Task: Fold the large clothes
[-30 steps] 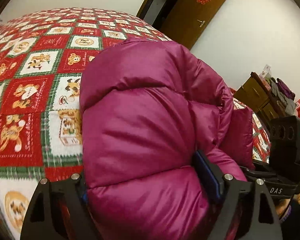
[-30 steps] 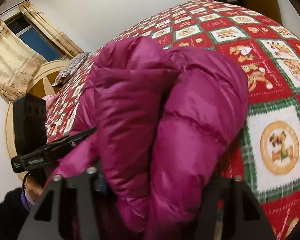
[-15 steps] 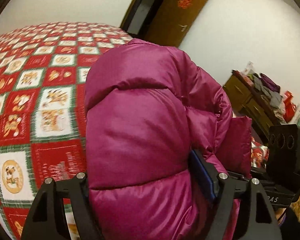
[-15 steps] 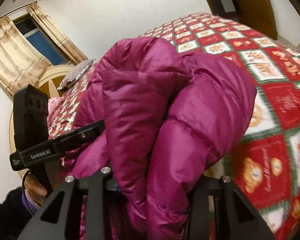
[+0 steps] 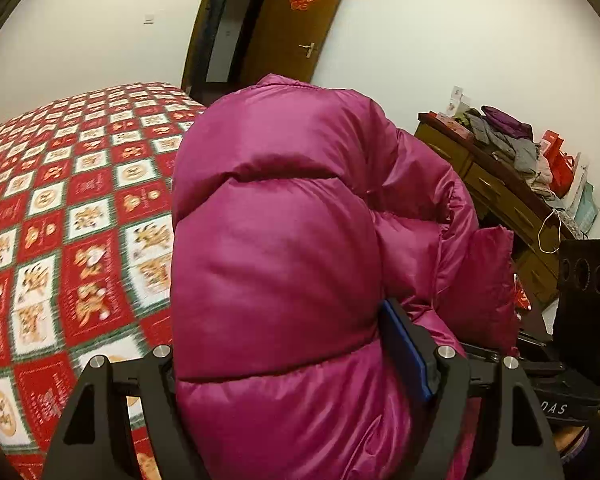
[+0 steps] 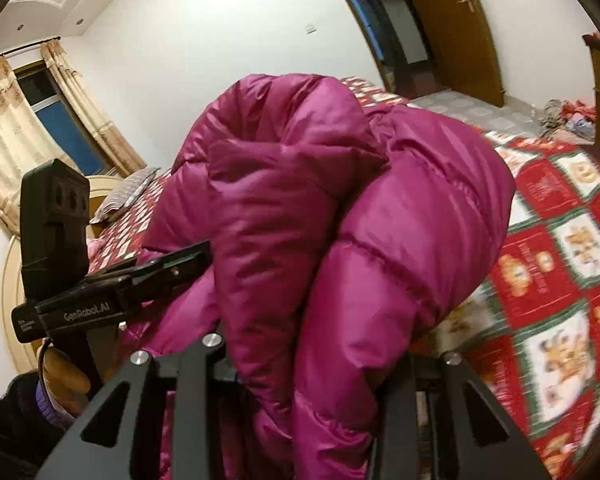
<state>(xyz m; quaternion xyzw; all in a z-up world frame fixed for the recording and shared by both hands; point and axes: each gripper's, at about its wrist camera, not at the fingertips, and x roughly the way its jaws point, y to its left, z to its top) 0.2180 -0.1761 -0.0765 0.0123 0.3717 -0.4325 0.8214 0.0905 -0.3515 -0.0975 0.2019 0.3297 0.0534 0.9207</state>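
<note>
A puffy magenta down jacket (image 5: pixel 280 240) is bunched into a thick bundle and hangs above the bed. My left gripper (image 5: pixel 292 344) is shut on one end of it, and the blue pad (image 5: pixel 404 356) presses into the padding. My right gripper (image 6: pixel 324 352) is shut on the other end of the jacket (image 6: pixel 380 200), with folds bulging out over its fingers. The left gripper (image 6: pixel 192 258) shows from the side in the right wrist view, with a person's hand (image 6: pixel 60 376) on its handle. Both sets of fingertips are buried in the fabric.
The bed's red, white and green patchwork quilt (image 5: pixel 80 220) spreads below and beyond the jacket. A brown door (image 5: pixel 292 20) stands open at the far wall. A wooden dresser (image 5: pixel 496 192) piled with clothes is on the right. A curtained window (image 6: pixel 60 120) and a round headboard (image 6: pixel 10 280) show in the right wrist view.
Both grippers rose and drew back with the jacket bundle, so the quilt dropped lower and more wall, door and dresser show. Both sets of jaws narrowed a little on the padding.
</note>
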